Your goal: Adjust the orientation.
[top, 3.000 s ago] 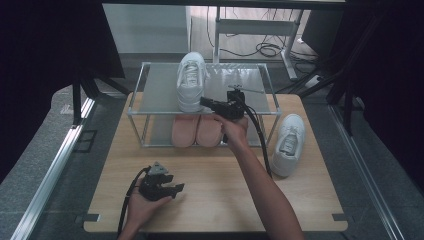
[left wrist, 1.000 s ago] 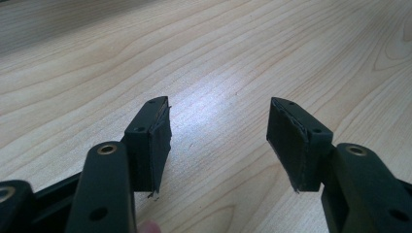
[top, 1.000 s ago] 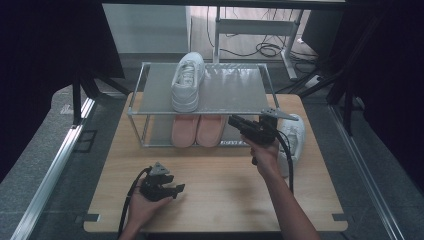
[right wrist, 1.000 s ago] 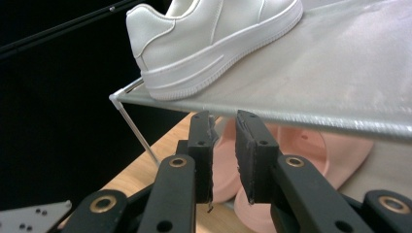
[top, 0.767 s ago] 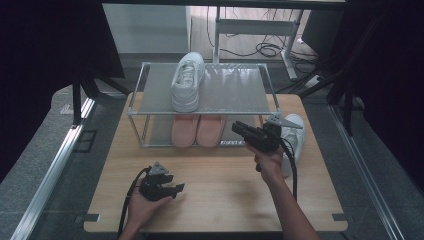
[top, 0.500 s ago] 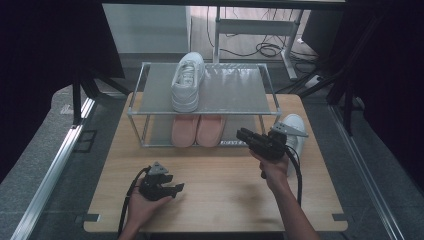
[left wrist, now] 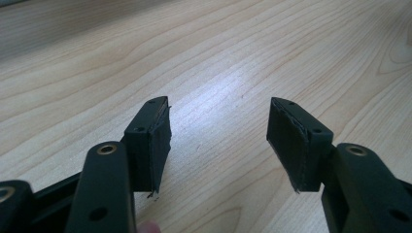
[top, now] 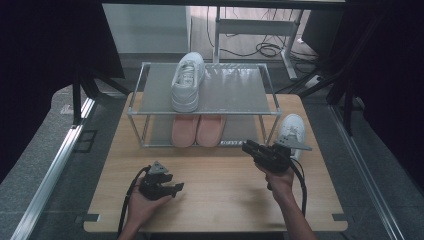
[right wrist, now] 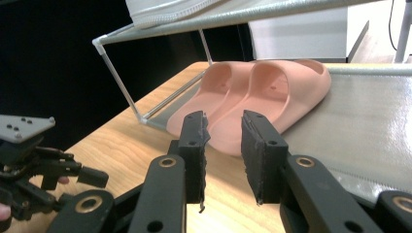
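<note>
High view: right gripper (top: 248, 146), slightly parted and empty, partly hides white shoe (top: 291, 129); left gripper (top: 176, 187) gapes.

Bare wooden table (left wrist: 218, 73) ahead of the left gripper's (left wrist: 218, 141) jaws, pink slippers (right wrist: 262, 92) and shoe rack's post (right wrist: 121, 82) beyond the right gripper's (right wrist: 222, 145) jaws.

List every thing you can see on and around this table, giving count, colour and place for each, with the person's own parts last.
Table: one, light wood, centre.
Rack: one, grey, two shelves, far half of table.
Sneakers: two, white; one on top shelf, one on table right of rack.
Slippers: a pair, pink, side by side on lower shelf.
Cables: black, on floor beyond.
Left claw: black, open, over bare table.
Right claw: black, jaws parted, near rack's front.
</note>
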`<state>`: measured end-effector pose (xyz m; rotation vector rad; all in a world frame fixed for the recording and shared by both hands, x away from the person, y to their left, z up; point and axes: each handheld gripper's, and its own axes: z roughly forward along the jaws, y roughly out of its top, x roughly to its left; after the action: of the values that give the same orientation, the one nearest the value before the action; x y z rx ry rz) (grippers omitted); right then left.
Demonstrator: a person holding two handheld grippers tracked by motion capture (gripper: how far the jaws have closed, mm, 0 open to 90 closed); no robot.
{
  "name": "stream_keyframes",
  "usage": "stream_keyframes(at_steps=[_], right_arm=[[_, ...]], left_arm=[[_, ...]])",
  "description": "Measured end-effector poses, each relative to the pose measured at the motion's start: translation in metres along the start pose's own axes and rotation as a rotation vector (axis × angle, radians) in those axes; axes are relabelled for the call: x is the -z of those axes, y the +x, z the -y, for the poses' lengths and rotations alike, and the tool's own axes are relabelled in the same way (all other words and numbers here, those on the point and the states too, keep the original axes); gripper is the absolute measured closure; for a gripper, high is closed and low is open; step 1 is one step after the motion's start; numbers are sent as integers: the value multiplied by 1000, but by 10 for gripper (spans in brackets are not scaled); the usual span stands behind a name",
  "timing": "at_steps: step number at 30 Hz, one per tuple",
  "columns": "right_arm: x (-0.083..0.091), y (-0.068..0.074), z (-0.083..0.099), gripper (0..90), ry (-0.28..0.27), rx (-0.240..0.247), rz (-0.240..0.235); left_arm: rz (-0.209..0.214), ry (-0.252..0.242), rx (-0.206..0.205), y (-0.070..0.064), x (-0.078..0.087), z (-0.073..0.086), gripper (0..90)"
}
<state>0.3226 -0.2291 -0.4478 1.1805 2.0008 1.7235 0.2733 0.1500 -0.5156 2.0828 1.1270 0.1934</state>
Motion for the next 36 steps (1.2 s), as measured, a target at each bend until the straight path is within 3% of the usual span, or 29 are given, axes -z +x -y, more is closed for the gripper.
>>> stream_keyframes(at_steps=[8, 16, 28, 36], right_arm=[[11, -1, 14, 706, 9, -8, 14], [15, -3, 27, 706, 55, 1, 45], [28, -20, 41, 741, 98, 17, 161], [27, -25, 43, 791, 111, 23, 188]], left_arm=[[0, 6, -1, -1, -1, 0, 422], [-2, 4, -1, -1, -1, 0, 422], [-5, -2, 1, -1, 2, 1, 422], [-7, 0, 4, 0, 2, 2, 420]])
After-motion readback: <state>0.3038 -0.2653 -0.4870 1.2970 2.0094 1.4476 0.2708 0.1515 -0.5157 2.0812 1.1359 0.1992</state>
